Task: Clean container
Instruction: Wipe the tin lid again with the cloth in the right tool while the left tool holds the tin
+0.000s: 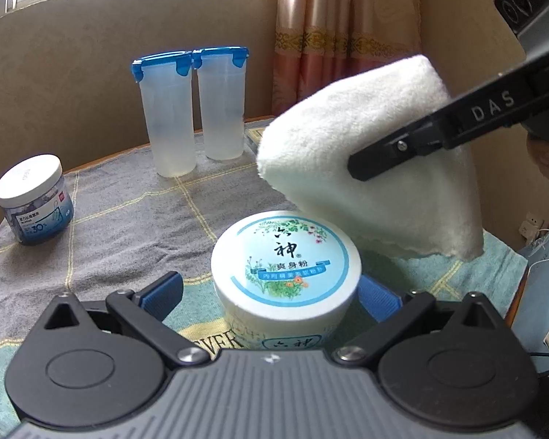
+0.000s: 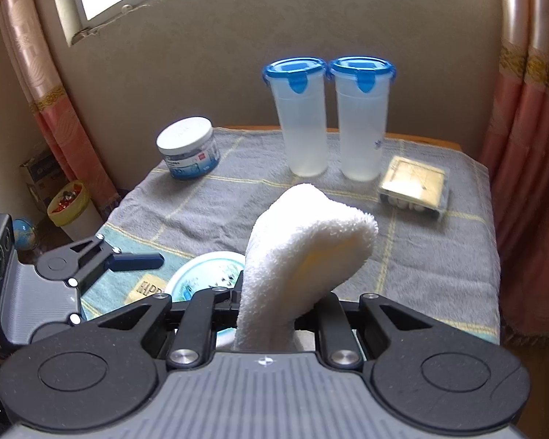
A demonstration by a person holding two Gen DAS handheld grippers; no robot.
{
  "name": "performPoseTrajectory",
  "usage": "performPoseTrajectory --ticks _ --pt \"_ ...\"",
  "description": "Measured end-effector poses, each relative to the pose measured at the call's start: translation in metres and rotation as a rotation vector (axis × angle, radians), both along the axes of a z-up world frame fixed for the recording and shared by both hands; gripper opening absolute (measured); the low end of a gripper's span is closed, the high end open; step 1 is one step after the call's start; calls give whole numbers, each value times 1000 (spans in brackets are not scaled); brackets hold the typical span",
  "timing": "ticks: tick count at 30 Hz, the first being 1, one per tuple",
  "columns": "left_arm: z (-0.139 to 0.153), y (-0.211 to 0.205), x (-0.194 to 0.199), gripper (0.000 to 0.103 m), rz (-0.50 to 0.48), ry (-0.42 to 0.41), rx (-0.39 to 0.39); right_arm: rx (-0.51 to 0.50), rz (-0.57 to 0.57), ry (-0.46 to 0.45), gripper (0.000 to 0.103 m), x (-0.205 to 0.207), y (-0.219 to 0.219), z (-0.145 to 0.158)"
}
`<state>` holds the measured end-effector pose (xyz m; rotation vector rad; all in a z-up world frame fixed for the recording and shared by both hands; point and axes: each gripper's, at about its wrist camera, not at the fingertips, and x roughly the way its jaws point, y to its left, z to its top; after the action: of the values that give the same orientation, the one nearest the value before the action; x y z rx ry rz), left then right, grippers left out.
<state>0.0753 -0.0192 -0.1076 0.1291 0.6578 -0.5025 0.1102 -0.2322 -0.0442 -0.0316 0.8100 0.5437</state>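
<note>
A round white jar with a floral blue-green lid label stands between the blue pads of my left gripper. Its jaws are open, and a strip of tablecloth shows between the left pad and the jar. My right gripper comes in from the upper right, shut on a folded white towel. The towel hangs just above the far right rim of the lid. In the right wrist view the towel rises out of the shut right gripper and hides part of the jar. The left gripper shows at the left.
Two tall translucent tumblers with blue clip lids stand at the back. A short white-lidded jar sits far left, a flat clear box back right. The checked cloth covers the small table. A bin stands on the floor left, curtains on both sides.
</note>
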Motion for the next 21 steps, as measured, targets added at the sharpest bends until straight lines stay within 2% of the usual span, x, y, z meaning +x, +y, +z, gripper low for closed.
performPoseTrajectory --ticks 5,10,21 --pt "-5 -4 -7 101 -29 18 15 -7 57 13 19 10 21 -6" --pt "-8 -5 -7 101 -72 49 -20 -12 99 47 20 13 39 -16" --pt "-17 -4 -11 101 -84 56 -1 -17 173 75 21 2 65 -22"
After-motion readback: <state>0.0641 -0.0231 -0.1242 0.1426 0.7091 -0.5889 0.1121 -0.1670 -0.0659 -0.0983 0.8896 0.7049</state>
